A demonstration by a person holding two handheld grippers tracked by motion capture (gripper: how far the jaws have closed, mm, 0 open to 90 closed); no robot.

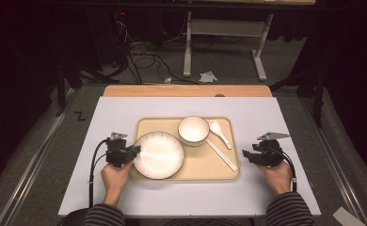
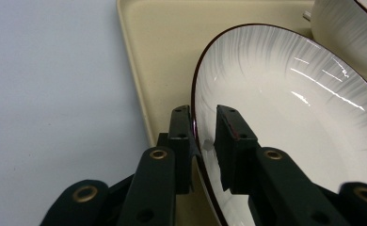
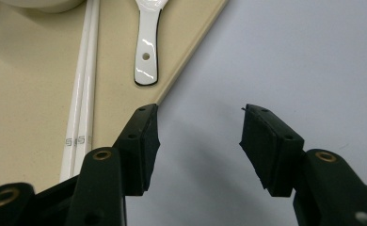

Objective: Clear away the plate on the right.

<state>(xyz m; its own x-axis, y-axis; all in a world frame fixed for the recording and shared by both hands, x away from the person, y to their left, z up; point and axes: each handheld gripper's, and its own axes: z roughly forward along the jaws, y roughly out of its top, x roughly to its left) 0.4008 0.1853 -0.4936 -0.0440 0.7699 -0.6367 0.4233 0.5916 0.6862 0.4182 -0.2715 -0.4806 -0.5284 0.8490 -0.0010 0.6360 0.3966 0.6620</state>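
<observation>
High view shows your left gripper [image 1: 131, 153] at the left rim of the plate [image 1: 159, 155], which lies in the near left part of the tray [image 1: 210, 169]. Left gripper view gives the detail: the jaws stand astride the dark-edged rim of the plate [image 2: 290, 103], one jaw outside and under it, the other inside on the white glazed surface, with only a narrow gap between them. They seem to pinch the rim, but you cannot tell from here if the pressure is already firm.

Your right gripper [image 3: 198, 136] hovers over the white table [image 3: 290, 56] just beside the right edge of the tray, the jaws wide open and holding nothing. The chopsticks [image 3: 85, 70] and the spoon [image 3: 146, 47] lie in the tray in front of it, and the bowl [image 1: 193, 129] stands at the far side of the tray.

The plate looks like glazed ceramic, so judge it stiff, rather heavy for one gripper, slippery and easy to chip. Held at one point of the rim, it will want to droop or turn at the far side. Take a deep hold on the rim, close firmly and lift slowly, keeping it low over the tray.
</observation>
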